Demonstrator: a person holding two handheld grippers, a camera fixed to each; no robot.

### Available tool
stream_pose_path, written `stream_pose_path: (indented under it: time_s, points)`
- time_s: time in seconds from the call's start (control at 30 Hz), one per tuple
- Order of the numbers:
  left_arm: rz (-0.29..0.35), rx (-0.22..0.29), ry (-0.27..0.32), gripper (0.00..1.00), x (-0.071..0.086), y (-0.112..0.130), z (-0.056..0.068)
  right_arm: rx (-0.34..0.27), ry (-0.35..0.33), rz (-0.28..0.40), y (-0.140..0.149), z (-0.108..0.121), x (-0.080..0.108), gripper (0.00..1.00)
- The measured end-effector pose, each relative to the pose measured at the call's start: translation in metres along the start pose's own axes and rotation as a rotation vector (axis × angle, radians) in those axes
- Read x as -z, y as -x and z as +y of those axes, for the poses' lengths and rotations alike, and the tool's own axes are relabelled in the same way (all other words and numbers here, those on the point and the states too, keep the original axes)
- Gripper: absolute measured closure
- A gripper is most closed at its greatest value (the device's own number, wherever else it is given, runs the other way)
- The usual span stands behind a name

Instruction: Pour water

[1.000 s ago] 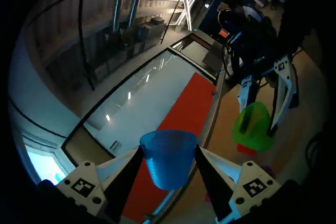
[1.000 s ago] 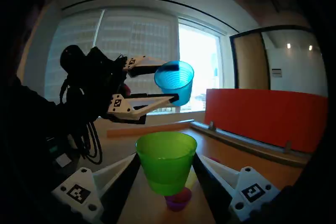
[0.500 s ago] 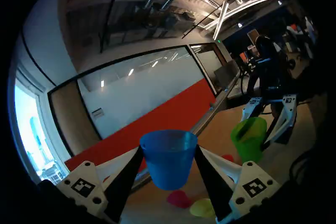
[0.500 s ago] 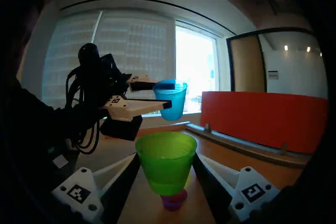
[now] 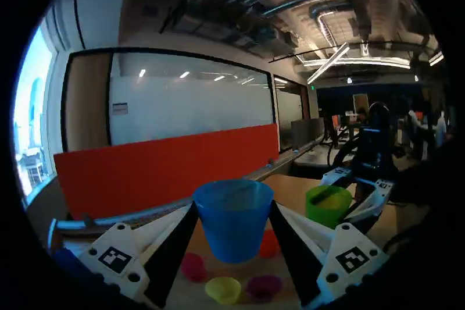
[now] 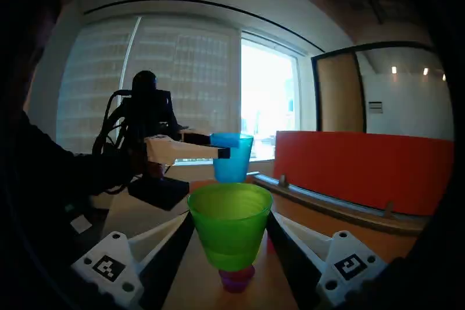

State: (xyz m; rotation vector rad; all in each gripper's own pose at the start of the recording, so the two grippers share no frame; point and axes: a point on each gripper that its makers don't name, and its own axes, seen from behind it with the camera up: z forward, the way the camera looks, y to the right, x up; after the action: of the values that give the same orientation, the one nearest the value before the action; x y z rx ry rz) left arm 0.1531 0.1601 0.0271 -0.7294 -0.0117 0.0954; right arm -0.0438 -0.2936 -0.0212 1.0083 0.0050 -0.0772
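The blue cup (image 5: 233,228) has swung back upright, clamped in the left gripper (image 5: 232,208). The green cup (image 6: 231,231), pinched upright in the right gripper (image 6: 231,217), lies nearby to its right.

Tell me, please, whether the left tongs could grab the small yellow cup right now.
Probably not: the left tongs are shut on the blue cup, so they must set it down first. The small yellow cup itself lies uncovered below them.
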Motion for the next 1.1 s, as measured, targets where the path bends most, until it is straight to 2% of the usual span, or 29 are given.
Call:
stream_pose_path:
  time_s: [0.1, 0.2, 0.5, 0.7, 1.1]
  points:
    - [0.014, 0.045, 0.019, 0.14, -0.001, -0.002, 0.0, 0.005, -0.001, 0.0, -0.002, -0.001, 0.001, 0.12]
    - [0.011, 0.045, 0.02, 0.14, 0.001, 0.0, -0.003, 0.011, 0.0, -0.004, -0.003, -0.001, 0.001, 0.12]
    - [-0.032, 0.008, 0.038, 0.14, 0.005, 0.014, 0.004, 0.013, 0.004, -0.023, 0.0, 0.001, 0.004, 0.12]
    - [-0.092, -0.019, 0.048, 0.14, 0.011, 0.033, 0.006, 0.018, 0.009, -0.056, 0.007, 0.003, 0.009, 0.12]
    - [-0.198, -0.054, 0.1, 0.13, 0.019, 0.071, 0.022, 0.002, -0.009, -0.131, 0.028, 0.001, 0.024, 0.12]
